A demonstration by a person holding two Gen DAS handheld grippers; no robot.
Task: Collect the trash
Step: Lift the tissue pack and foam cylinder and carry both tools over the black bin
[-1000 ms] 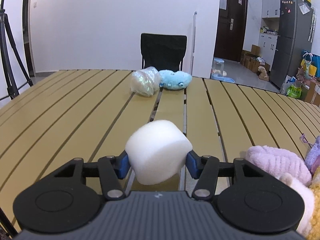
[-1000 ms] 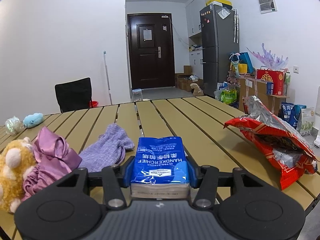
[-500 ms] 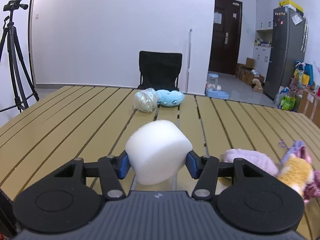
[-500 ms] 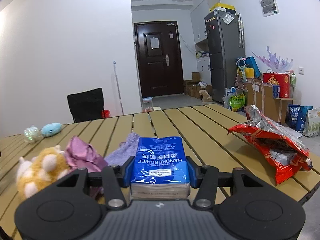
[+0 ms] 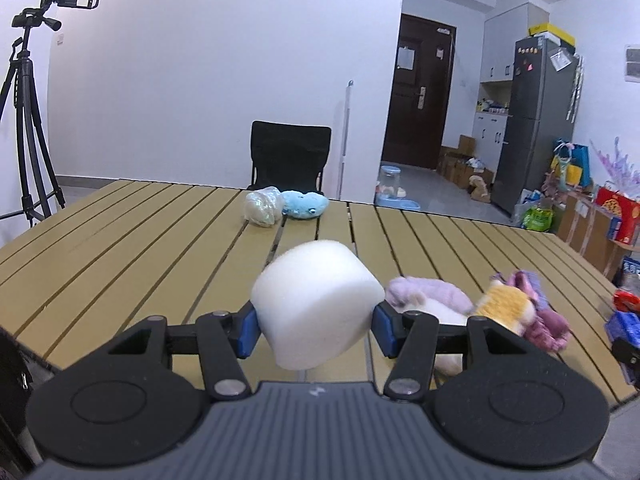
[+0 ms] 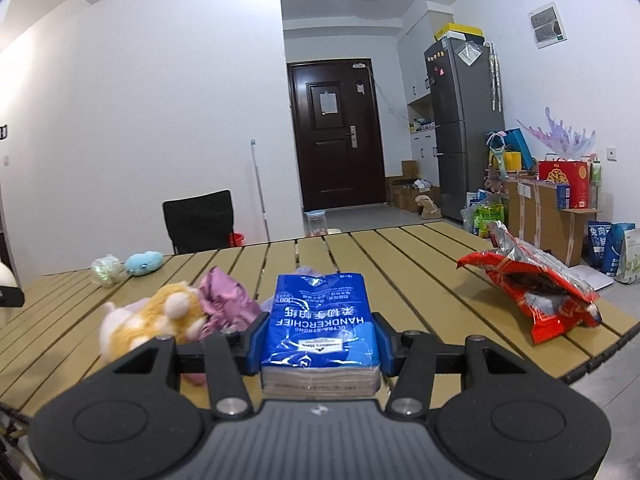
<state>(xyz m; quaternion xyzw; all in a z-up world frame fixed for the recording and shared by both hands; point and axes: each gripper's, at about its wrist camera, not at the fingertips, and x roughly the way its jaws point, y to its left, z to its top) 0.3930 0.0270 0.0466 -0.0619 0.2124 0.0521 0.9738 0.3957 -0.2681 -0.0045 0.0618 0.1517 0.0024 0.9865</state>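
Note:
My left gripper is shut on a white foam cylinder, held above the near part of the slatted wooden table. In the right wrist view my right gripper is shut on a blue handkerchief tissue pack, lifted over the table. An opened red snack bag lies at the table's right edge. A crumpled clear plastic wrapper sits near the far edge beside a blue plush toy.
A yellow and white plush, a purple cloth and a pink cloth lie mid-table. A black chair stands behind the table, a tripod at left, a fridge and boxes at right.
Both grippers have pulled back and risen with their loads still gripped. The table and toys now look farther away, and more of the room shows.

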